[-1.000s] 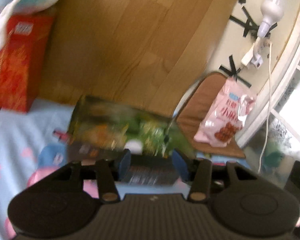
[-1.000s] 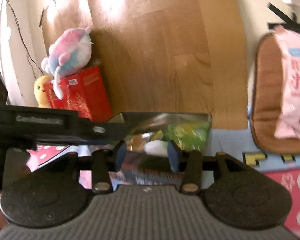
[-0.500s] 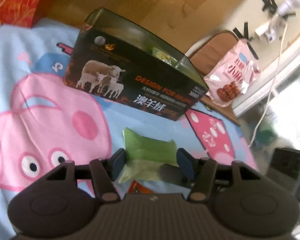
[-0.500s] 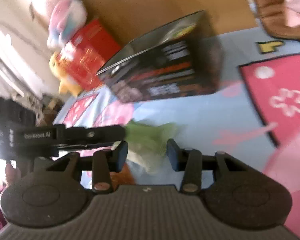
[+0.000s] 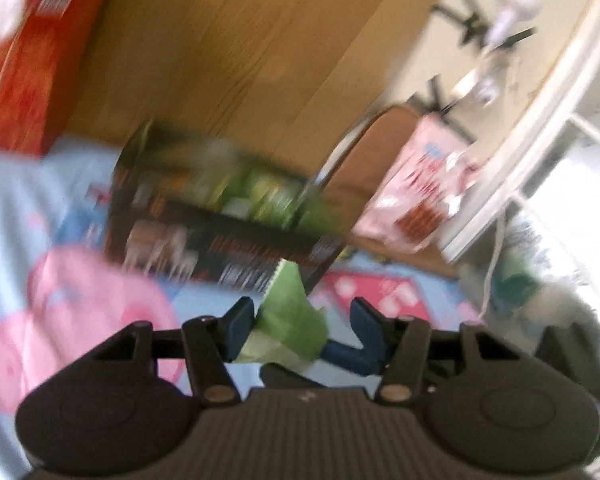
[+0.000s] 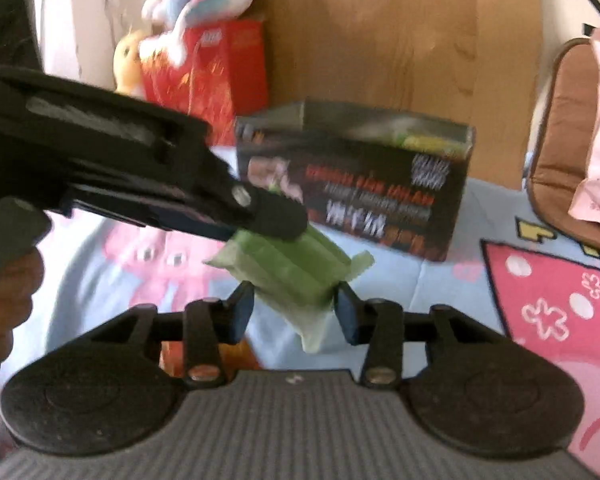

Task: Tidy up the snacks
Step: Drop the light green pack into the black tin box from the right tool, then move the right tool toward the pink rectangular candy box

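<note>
Green snack packet (image 6: 288,268) in front of the black box (image 6: 356,184) — pinched at its upper edge by the left gripper (image 6: 276,216), its jaws closing. Right gripper (image 6: 292,312) straddles the packet's lower end, also closing — contact unclear.

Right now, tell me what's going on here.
A person is sorting snacks on a cartoon-print mat, with a claw in each hand. Both claws meet at one green packet, which is up off the mat. It sits between the fingers of the left claw and of the right claw, and both sets of jaws are closing. Which claw carries it is too blurred to tell. An open dark box with snacks inside stands just behind.
</note>
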`<state>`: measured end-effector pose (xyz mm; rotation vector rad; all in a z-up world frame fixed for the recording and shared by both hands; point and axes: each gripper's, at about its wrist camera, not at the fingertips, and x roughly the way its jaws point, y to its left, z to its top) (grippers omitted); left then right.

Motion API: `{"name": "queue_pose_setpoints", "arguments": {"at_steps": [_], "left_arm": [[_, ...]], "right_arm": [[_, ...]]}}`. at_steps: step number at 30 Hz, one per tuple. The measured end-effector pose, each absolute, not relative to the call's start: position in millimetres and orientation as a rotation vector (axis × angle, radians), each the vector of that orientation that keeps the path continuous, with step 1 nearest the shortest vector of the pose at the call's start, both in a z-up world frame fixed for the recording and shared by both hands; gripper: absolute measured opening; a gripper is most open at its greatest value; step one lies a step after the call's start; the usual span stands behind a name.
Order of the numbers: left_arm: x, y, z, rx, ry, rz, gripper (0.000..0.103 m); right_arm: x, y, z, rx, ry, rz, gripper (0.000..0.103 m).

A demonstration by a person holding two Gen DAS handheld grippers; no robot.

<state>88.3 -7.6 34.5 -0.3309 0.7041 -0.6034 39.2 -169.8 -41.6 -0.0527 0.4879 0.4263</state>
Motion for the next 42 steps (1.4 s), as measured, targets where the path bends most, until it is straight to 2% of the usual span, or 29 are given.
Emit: {"name": "queue_pose_setpoints", "arguments": {"at_steps": [8, 14, 20, 26, 32, 37, 42], "left_arm": [[131, -33, 83, -0.257, 0.561, -0.596, 0.053], [179, -33, 60, -0.254, 0.602, -0.44, 0.051], [141, -10, 34, -0.275, 0.643, -0.474, 0.051], [88, 10, 9, -0.272, 0.746, -0.547, 0.051], [52, 14, 3, -0.278, 0.765, -0.616, 0.051], [49, 4, 3, -0.277, 0.778, -0.647, 0.051], [46, 2, 4, -0.281, 0.787, -0.639, 0.052]], "right_arm": [[72, -175, 1, -0.03, 0.293, 0.349, 0.043], [103, -175, -2, -0.077, 0.241, 0.215, 0.045], [72, -205, -11, 0.034, 0.283, 0.253, 0.044], [28, -225, -33, 0.155, 0.438, 0.473, 0.044], [-31, -244, -35, 0.023, 0.486, 0.549, 0.045], [-59, -230, -50, -0.305, 0.484, 0.534, 0.064], [-48, -206, -81, -0.506, 0.485, 0.532, 0.072]]}}
